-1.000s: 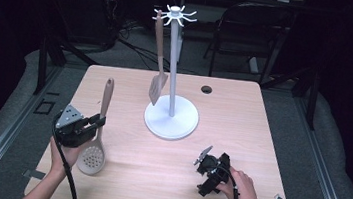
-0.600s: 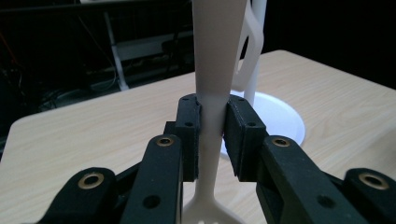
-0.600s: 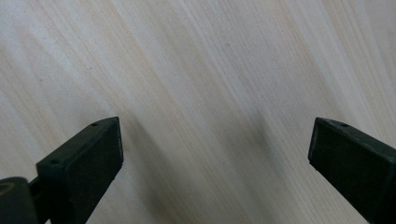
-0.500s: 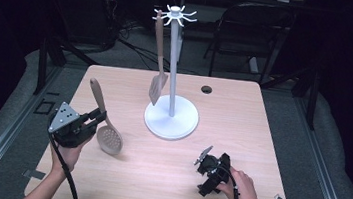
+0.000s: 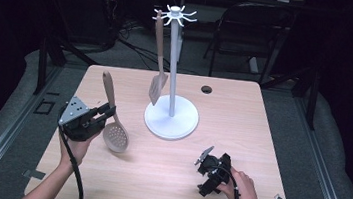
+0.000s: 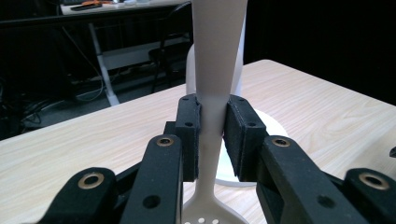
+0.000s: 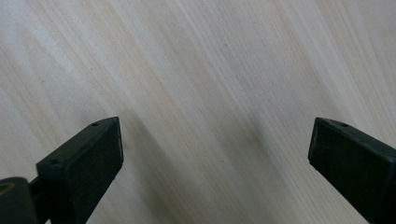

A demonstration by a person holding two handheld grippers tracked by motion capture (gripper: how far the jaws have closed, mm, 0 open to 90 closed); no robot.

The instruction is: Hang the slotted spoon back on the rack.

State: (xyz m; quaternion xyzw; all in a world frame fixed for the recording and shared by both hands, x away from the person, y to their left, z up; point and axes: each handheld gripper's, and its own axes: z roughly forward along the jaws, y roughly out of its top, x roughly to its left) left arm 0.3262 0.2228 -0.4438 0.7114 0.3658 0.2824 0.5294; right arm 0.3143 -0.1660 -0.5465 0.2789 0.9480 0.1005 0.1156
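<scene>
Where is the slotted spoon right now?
In the high view, the slotted spoon is at the table's left, clamped in the left tongs, left of the white rack.

Wooden table (image 5: 260, 139) bearing white stand (image 5: 170, 121)

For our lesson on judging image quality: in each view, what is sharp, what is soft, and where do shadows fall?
High view: evenly lit table, dark surroundings. Left gripper view: left claw sharp, clamped on the slotted spoon, background soft. Right gripper view: open right claw sharp over crisp wood grain, faint shadows beside each jaw.
</scene>
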